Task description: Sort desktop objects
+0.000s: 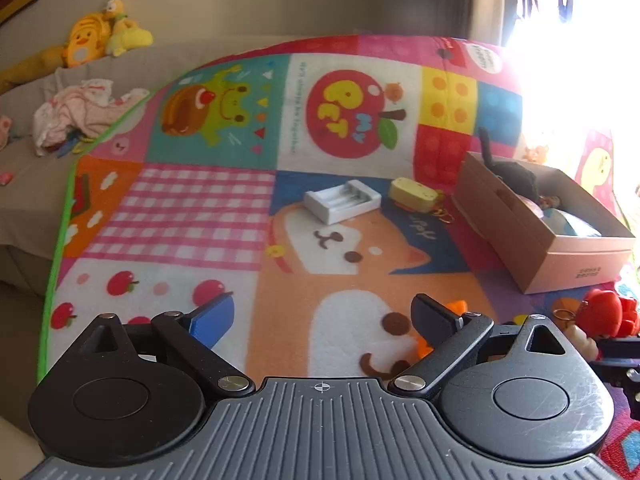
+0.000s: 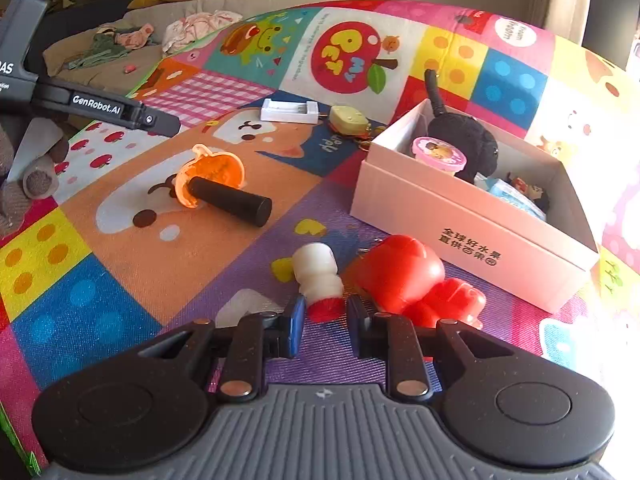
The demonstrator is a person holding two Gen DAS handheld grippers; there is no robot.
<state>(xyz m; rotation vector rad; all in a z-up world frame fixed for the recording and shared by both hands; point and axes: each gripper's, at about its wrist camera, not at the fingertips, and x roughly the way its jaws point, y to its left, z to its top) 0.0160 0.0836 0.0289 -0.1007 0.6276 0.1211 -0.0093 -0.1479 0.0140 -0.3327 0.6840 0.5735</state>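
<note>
A pink cardboard box (image 2: 472, 236) stands on the colourful mat and holds a black plush (image 2: 466, 140), a pink cup (image 2: 439, 154) and small toys. My right gripper (image 2: 323, 326) is partly closed around the red end of a small white bottle (image 2: 318, 272), lying next to a red toy (image 2: 412, 280). Contact is unclear. My left gripper (image 1: 322, 320) is open and empty above the mat. An orange-capped black cylinder (image 2: 224, 192) lies at left. A white battery charger (image 1: 342, 200) and a yellow keychain toy (image 1: 414, 194) lie beyond, left of the box (image 1: 532, 232).
The mat (image 1: 200, 208) covers a grey sofa or bed. Crumpled clothes (image 1: 80, 112) and yellow plush toys (image 1: 100, 32) lie at the far left. The left gripper's body (image 2: 100, 106) shows at the left of the right wrist view. Bright window glare fills the right side.
</note>
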